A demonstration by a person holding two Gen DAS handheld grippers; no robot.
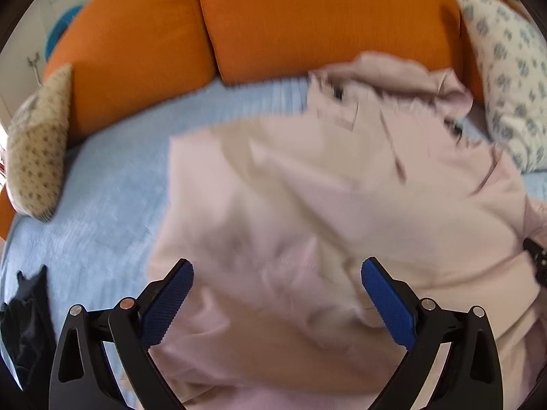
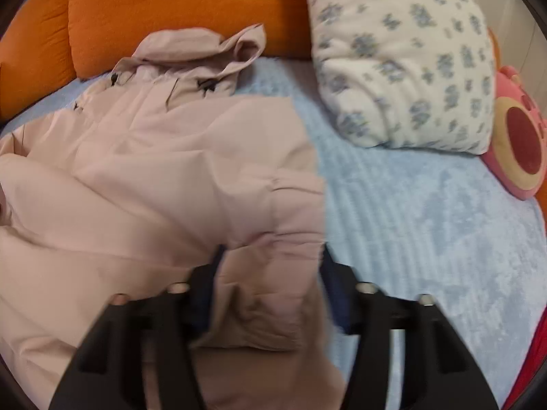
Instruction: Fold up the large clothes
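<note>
Garment: large pale pink hooded jacket (image 2: 164, 177), spread over the light blue cover (image 2: 427, 225) of a sofa, hood (image 2: 205, 48) up against the orange back cushions (image 2: 177, 3); dark cord ends visible at the collar.
Fold state: one side lies doubled over the body, giving a straight edge down the right in the right wrist view; surface creased, partly blurred.
Left hand-held gripper (image 1: 277, 294): jaws spread wide above the jacket's lower part, blue pads (image 1: 389, 304) clear of the cloth, nothing gripped.
Right hand-held gripper (image 2: 270, 273): blurred; jaws parted, straddling the folded edge near the hem, cloth between them; pads not seen pressing on it.
Right of jacket: white pillow with blue-grey print (image 2: 403, 65), standing against the back cushions; pink round plush (image 2: 516, 136) just beyond it.
Left of jacket: beige patterned pillow (image 1: 37, 143) at the sofa's end; dark cloth (image 1: 27, 324) lying on the cover, apart from the jacket.
Right edge of left wrist view: small black part of the other tool (image 1: 538, 259), over the jacket.
</note>
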